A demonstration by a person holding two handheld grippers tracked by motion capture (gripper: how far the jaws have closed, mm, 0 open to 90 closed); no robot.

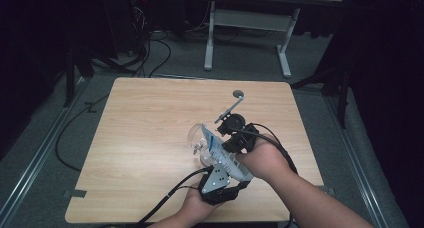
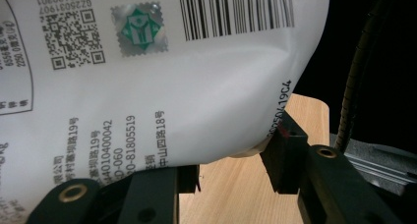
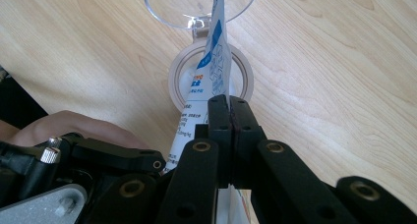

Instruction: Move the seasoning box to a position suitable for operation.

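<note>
On the wooden table (image 1: 150,138), near its front edge: white printed pouch (image 1: 222,155) held up above a clear round container (image 3: 196,84) w/ its hinged lid (image 3: 172,8) swung open. Pouch sits between both tools. Left gripper (image 2: 231,175) clamps the pouch's wide lower body, jaws approx. half apart. Right gripper (image 3: 229,108) clenched tight on pouch's thin edge, directly over container mouth.

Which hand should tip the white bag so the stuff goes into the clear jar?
Probably the left. The left gripper holds the fat lower body of the white bag, so raising it would tilt the bag. The right gripper pinches the bag's thin upper edge above the clear jar, steadying it.
</note>
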